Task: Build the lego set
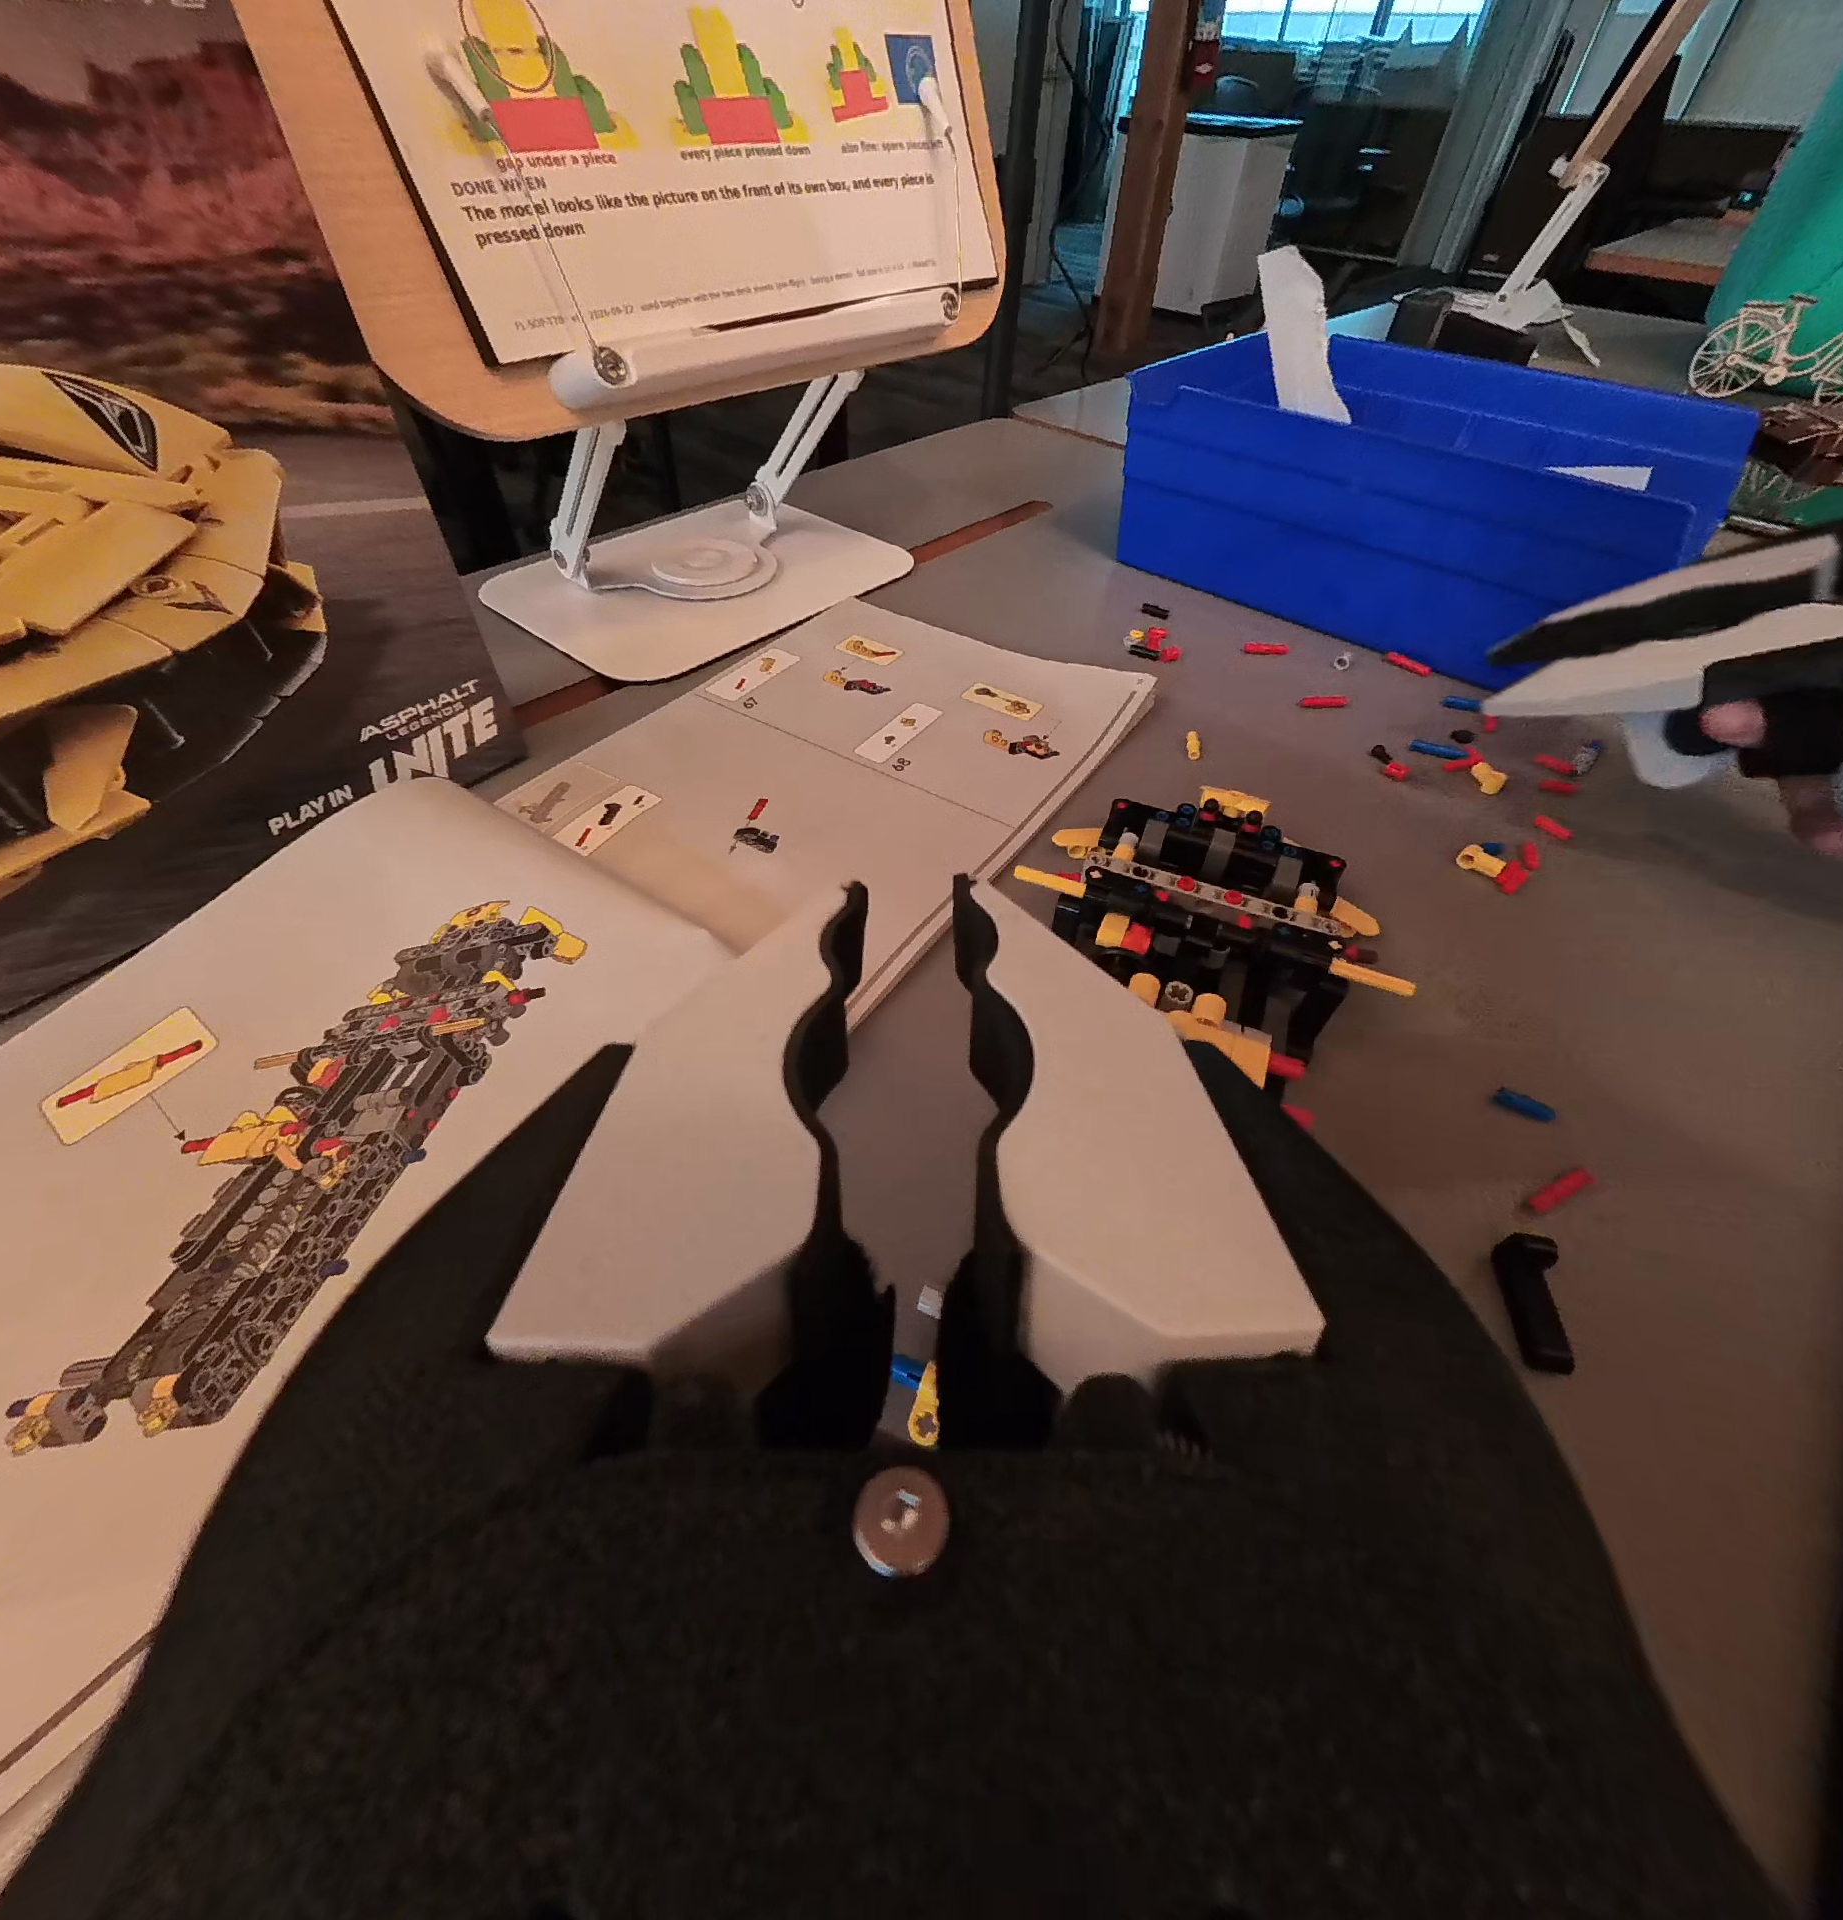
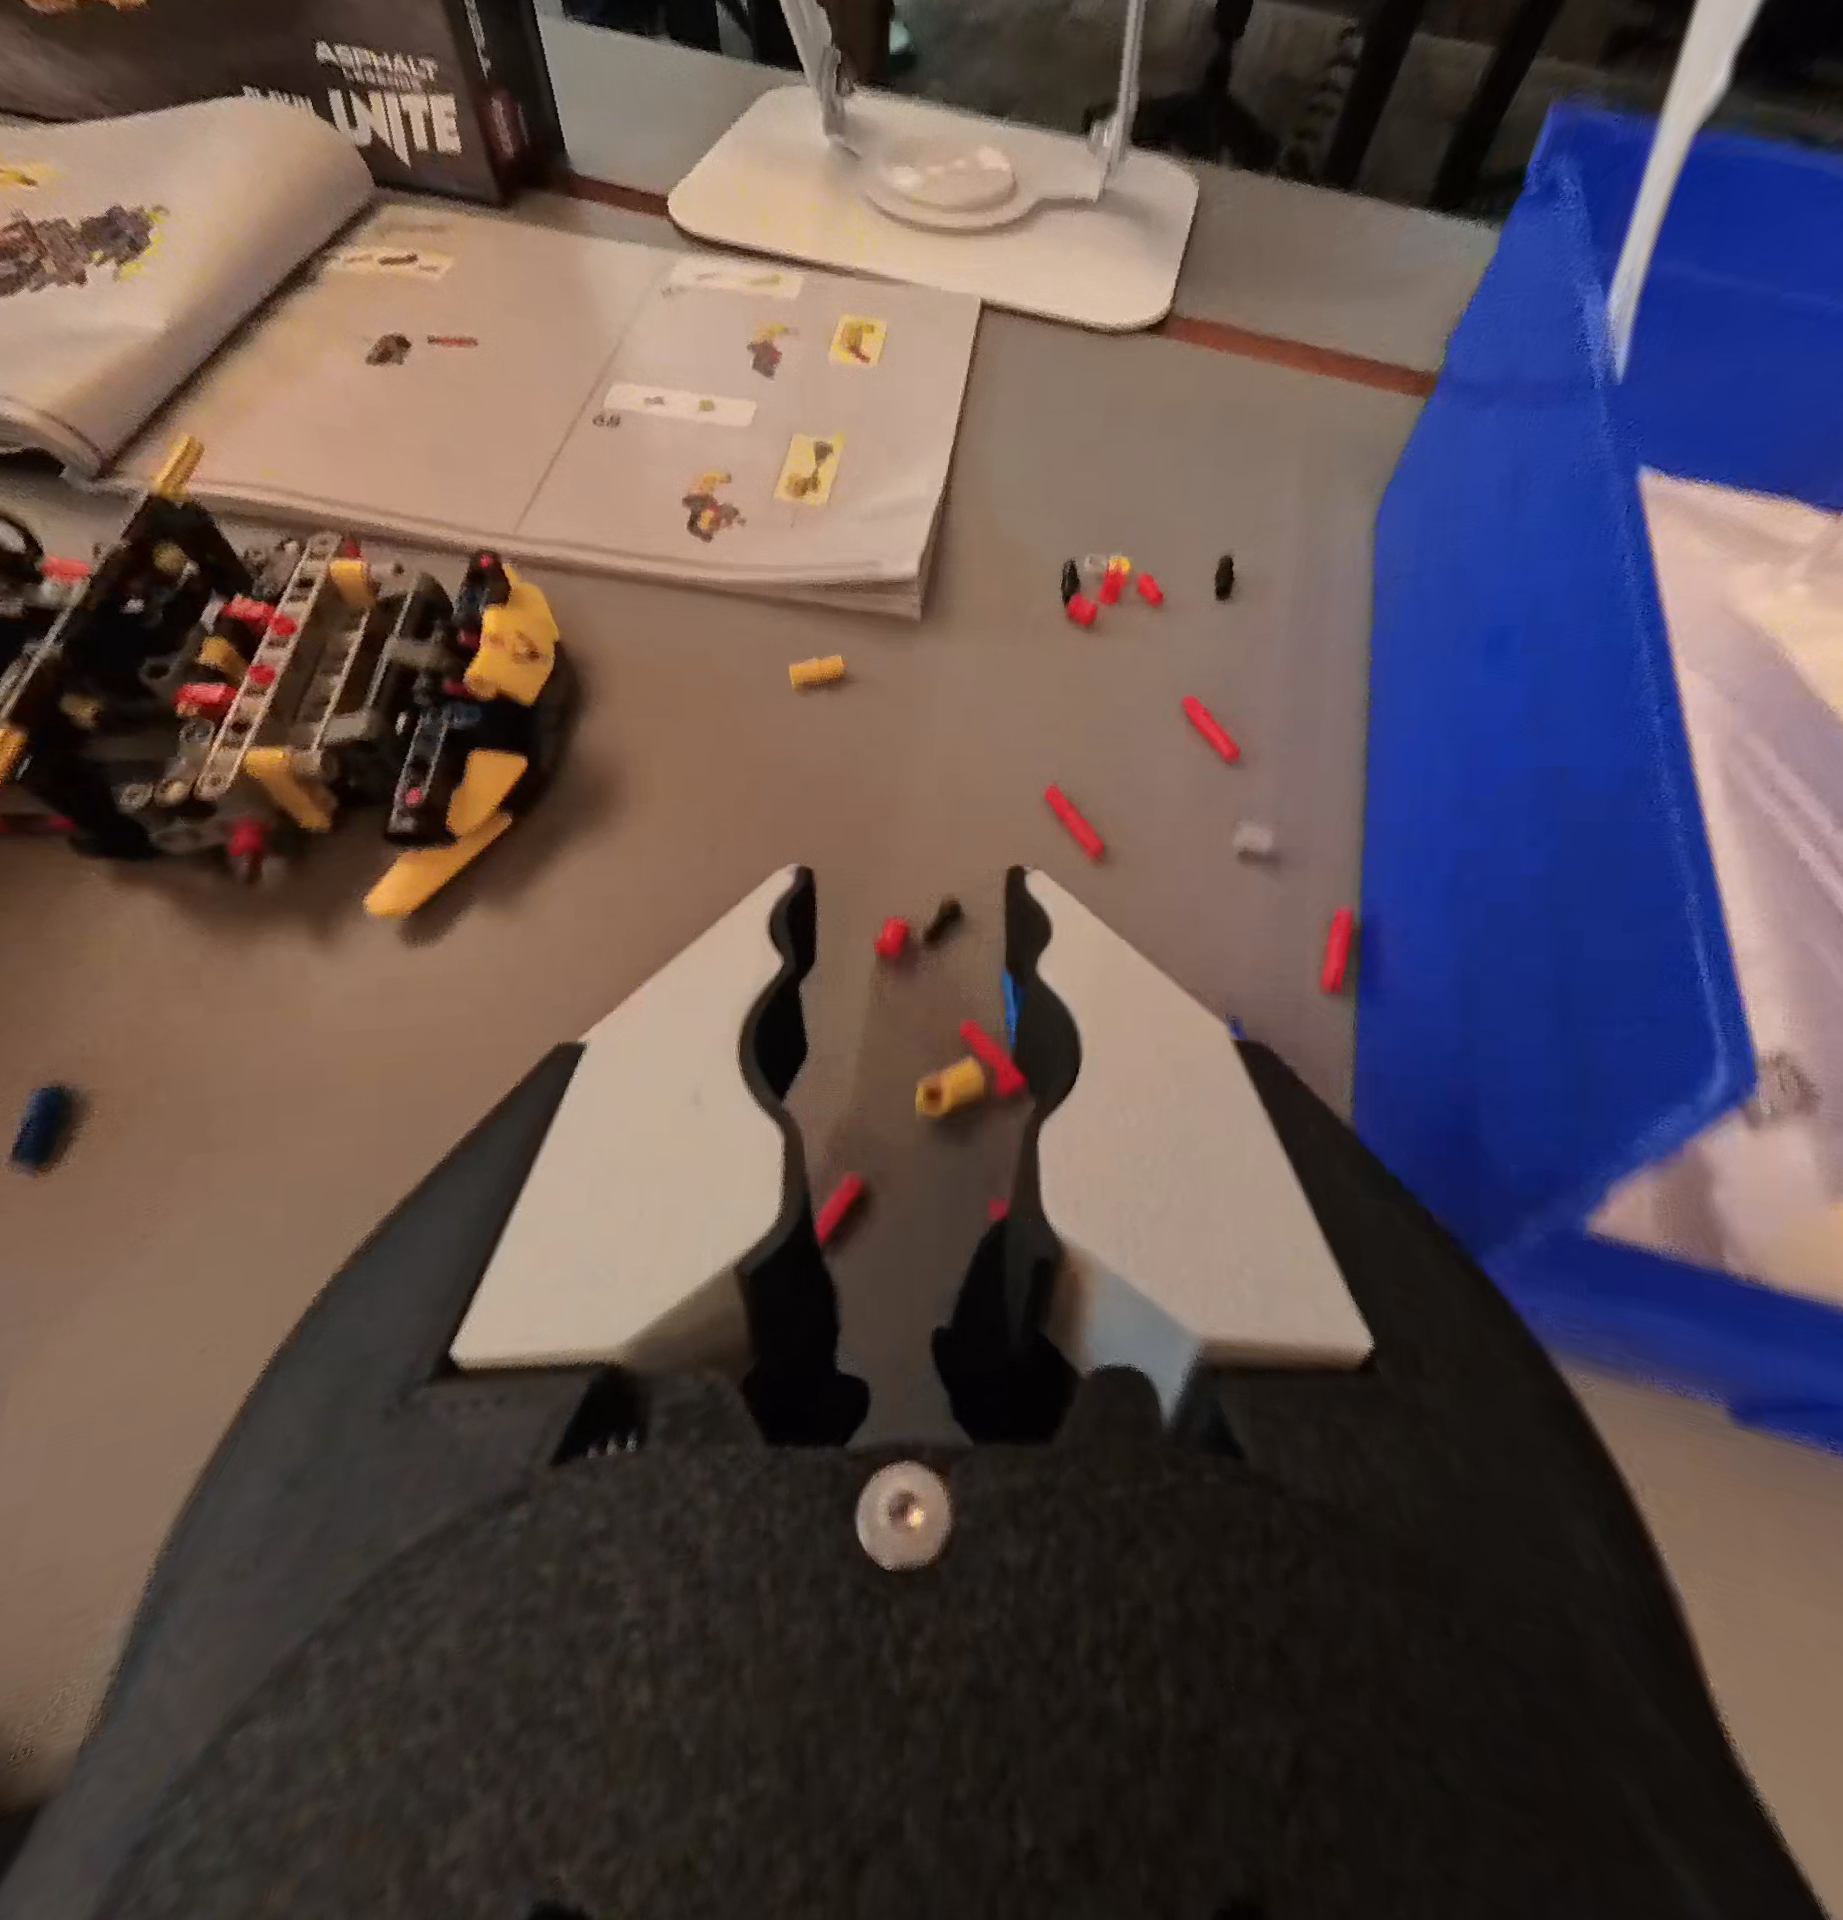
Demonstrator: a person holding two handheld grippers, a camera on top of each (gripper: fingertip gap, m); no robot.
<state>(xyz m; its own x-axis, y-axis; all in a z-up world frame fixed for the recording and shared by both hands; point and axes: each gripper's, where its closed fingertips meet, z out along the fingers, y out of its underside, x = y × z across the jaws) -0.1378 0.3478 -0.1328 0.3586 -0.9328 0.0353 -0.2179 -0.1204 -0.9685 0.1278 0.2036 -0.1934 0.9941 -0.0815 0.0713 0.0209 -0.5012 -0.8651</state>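
Observation:
A partly built black, grey and yellow Lego model (image 1: 1208, 925) stands on the grey table beside the open instruction booklet (image 1: 844, 769); both also show in the right wrist view, the model (image 2: 273, 707) and the booklet (image 2: 584, 416). My left gripper (image 1: 909, 894) is open and empty, over the booklet's edge to the left of the model. My right gripper (image 2: 909, 883) is open and empty, hovering over loose pieces: a yellow connector (image 2: 948, 1086), a red pin (image 2: 990, 1055), a small red piece (image 2: 891, 935) and a black piece (image 2: 943, 920). It also shows in the left wrist view (image 1: 1493, 681).
A blue bin (image 1: 1416, 499) stands at the right, close beside my right gripper (image 2: 1519, 727). A white document stand (image 1: 688, 582) and the set's box (image 1: 117, 623) are at the back. Many red, blue, yellow pins are scattered about; a black piece (image 1: 1530, 1299) lies nearer. To the red pin (image 2: 990, 1055): right tips about 5 cm, left tips about 35 cm. It turns up in the left wrist view (image 1: 1466, 763) as well. My right gripper's tips are some 5 cm from the yellow connector (image 2: 948, 1086). It turns up in the left wrist view (image 1: 1487, 776) as well.

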